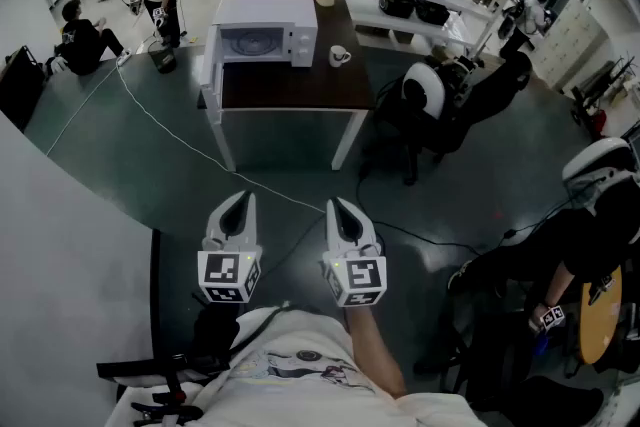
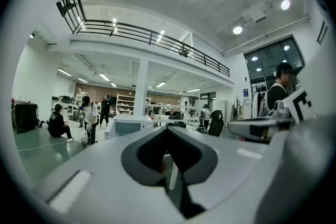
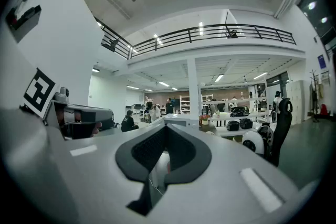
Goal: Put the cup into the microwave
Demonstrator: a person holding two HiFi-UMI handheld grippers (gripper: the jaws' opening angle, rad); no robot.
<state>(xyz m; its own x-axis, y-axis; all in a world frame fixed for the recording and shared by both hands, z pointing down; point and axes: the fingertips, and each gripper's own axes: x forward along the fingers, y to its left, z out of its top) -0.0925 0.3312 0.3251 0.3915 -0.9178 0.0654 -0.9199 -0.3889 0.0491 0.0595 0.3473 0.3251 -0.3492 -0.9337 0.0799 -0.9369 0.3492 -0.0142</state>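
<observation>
A white microwave [image 1: 262, 33] stands on a dark-topped table [image 1: 300, 90] far ahead, its door [image 1: 210, 70] swung open to the left. The white cup [image 1: 339, 56] sits on the table just right of the microwave. My left gripper [image 1: 240, 200] and right gripper [image 1: 340, 207] are held side by side close to my body, well short of the table, both level. Both are shut with nothing between the jaws. In the left gripper view the left gripper [image 2: 168, 131] points toward the microwave [image 2: 128, 126]. The right gripper [image 3: 165, 128] faces the same hall.
A white cable [image 1: 170, 130] runs across the dark floor between me and the table. A black office chair [image 1: 430, 100] stands right of the table, and a seated person [image 1: 590, 245] is at the right. A white wall [image 1: 60, 245] is close on my left. Several people are at the back left.
</observation>
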